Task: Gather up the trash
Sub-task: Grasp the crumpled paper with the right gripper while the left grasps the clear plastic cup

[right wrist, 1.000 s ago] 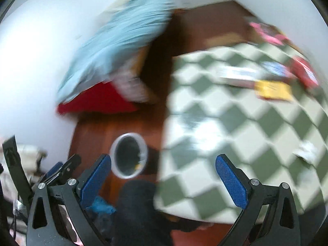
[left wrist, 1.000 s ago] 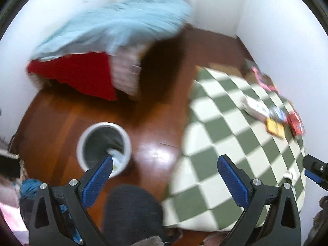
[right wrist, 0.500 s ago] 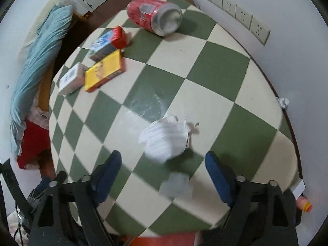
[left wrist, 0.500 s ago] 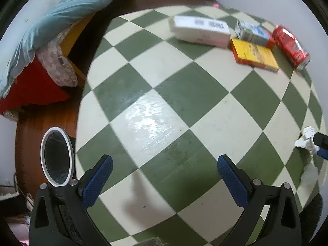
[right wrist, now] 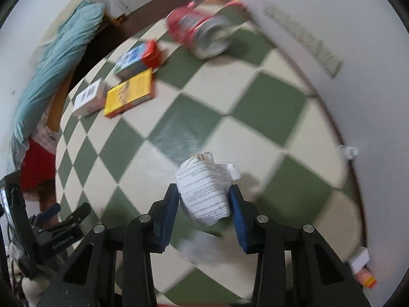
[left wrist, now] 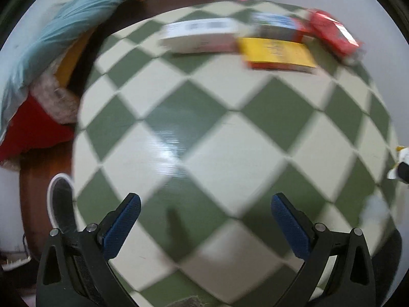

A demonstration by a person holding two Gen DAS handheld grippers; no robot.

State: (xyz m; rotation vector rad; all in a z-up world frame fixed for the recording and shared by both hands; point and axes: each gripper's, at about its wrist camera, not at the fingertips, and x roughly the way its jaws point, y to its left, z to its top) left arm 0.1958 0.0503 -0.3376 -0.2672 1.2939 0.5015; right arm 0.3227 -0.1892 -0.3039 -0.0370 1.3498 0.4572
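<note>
My right gripper (right wrist: 204, 195) is shut on a crumpled white printed paper (right wrist: 204, 189), just above the green and cream checkered table (right wrist: 268, 107). A smaller pale scrap (right wrist: 199, 249) lies blurred below it. My left gripper (left wrist: 204, 209) is open and empty over the table's near part (left wrist: 217, 153). Far across the table lie a white box (left wrist: 202, 37), a yellow box (left wrist: 276, 55), a blue and red carton (left wrist: 278, 25) and a red can (left wrist: 334, 37). The round bin (left wrist: 60, 204) stands on the floor at the lower left.
A bed with a blue blanket (left wrist: 64, 28) and a red cloth (left wrist: 33, 128) is left of the table. A white wall (right wrist: 345, 38) runs along the table's right edge, with a small bottle (right wrist: 347, 151) against it. The right gripper's tip (left wrist: 402, 168) shows at the left view's right edge.
My right gripper has closed on the crumpled paper, which lay loose between its open fingers before. My left gripper has moved a little nearer the boxes and stays open.
</note>
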